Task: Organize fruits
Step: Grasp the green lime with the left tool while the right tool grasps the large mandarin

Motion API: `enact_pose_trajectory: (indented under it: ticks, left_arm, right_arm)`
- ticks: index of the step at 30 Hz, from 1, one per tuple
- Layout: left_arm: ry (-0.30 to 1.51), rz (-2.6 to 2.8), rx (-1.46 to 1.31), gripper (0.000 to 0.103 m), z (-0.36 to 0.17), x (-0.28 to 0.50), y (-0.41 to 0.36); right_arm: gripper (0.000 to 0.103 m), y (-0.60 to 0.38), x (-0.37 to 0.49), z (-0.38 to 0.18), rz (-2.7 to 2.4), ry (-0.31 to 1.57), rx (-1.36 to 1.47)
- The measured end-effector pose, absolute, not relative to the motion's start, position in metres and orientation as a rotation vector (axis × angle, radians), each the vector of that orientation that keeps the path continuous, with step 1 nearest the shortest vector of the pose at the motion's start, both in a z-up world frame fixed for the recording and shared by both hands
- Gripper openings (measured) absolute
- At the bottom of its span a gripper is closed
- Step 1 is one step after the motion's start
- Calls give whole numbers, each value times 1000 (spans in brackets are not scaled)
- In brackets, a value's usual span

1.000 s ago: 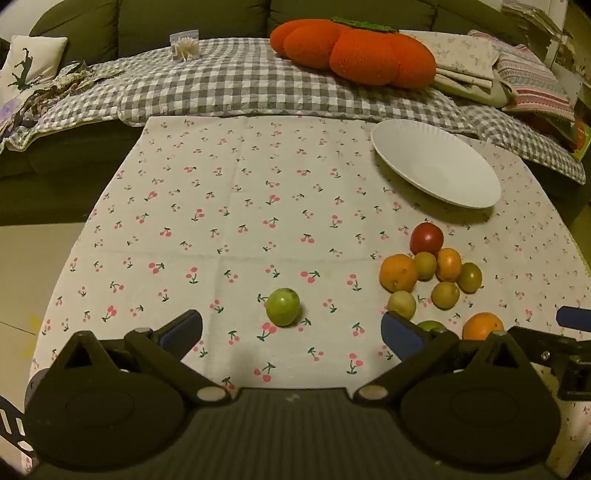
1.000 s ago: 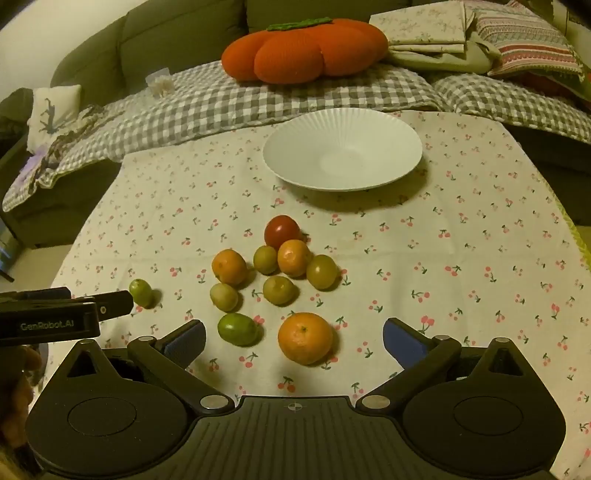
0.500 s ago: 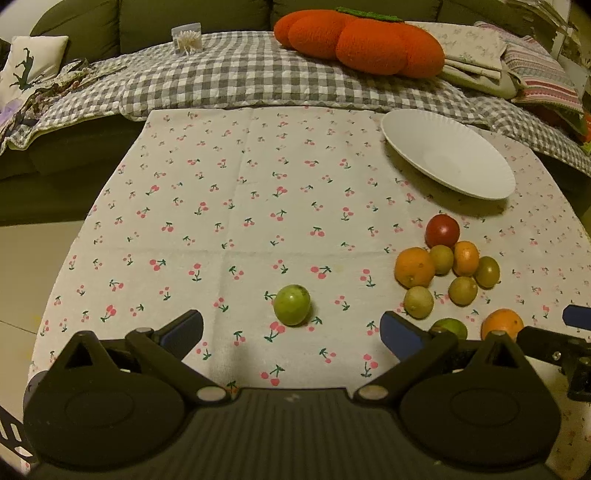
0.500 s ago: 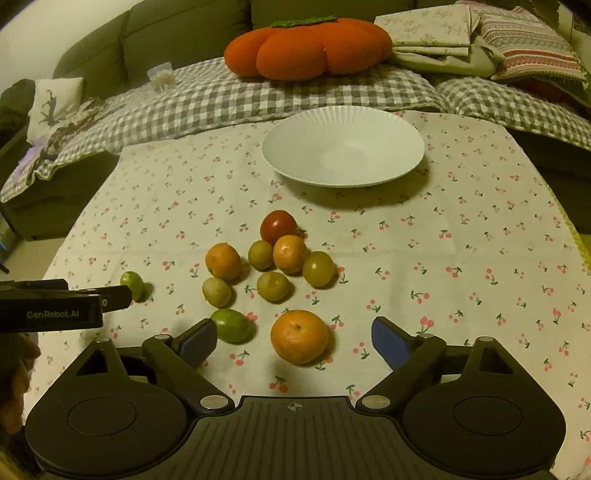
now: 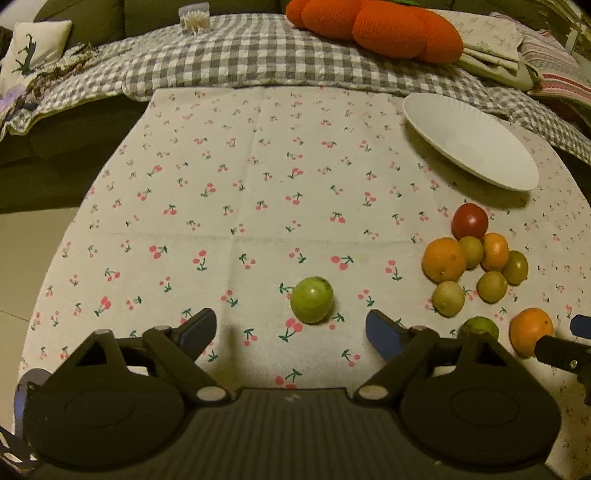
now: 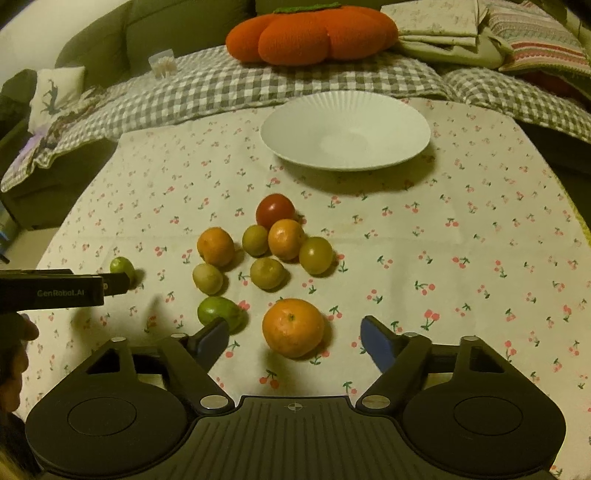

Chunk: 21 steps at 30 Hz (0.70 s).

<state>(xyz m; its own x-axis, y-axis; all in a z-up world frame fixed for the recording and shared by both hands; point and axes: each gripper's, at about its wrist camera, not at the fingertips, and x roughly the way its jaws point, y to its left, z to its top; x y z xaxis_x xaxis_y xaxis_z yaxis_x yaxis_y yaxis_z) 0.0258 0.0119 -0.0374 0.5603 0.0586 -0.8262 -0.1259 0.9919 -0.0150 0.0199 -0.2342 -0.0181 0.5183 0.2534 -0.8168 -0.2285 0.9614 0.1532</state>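
A lone green fruit (image 5: 311, 305) lies on the cherry-print cloth just ahead of my open, empty left gripper (image 5: 291, 332); it also shows in the right wrist view (image 6: 122, 266). My right gripper (image 6: 293, 341) is open and empty, with a large orange (image 6: 293, 327) between its fingers. Beyond it lie a cluster of small oranges, yellow-green fruits and a red tomato (image 6: 275, 209). A green fruit (image 6: 219, 313) lies by the right gripper's left fingertip. The empty white plate (image 6: 345, 134) stands at the far side.
A sofa with a grey checked blanket (image 6: 229, 85) and an orange pumpkin cushion (image 6: 312, 35) runs behind the table. The left gripper's body (image 6: 51, 291) reaches in from the left of the right wrist view. The table edge drops off at left.
Both grippers have moved forward and lower toward the table. The lone green fruit now sits nearer the left jaws, and the large orange lies between the right fingers.
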Motion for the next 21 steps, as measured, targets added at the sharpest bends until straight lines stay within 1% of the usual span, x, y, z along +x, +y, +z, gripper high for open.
enact_pose_trajectory:
  ticks: [2,7,11,15,16,18,21]
  left_arm:
    - [976,110,-72,82,-40,27,14]
    - [981,110,-53,69,-45,32,14]
    - [992,104,-70,61,-50,35,15]
    - [983,101,-63,48,-53,37,13]
    - [980,99,-59,45,-53,38,12]
    - [982,94,-54,44,-53,37,11]
    - [980,85,-45,37,-53,38,10]
  right_arm:
    - [73,-234,21,-20,295,983,32]
    - [69,-233,22,-25,298,978,19]
    - [65,-231,22,-28,303,968,10]
    - [62,-232,24,-32,313,968,19]
    - [59,-232,24,-32,311,965,15]
    - [58,-232,25,-33,313,963,22]
    - [58,-232,27,-34,314,954,22]
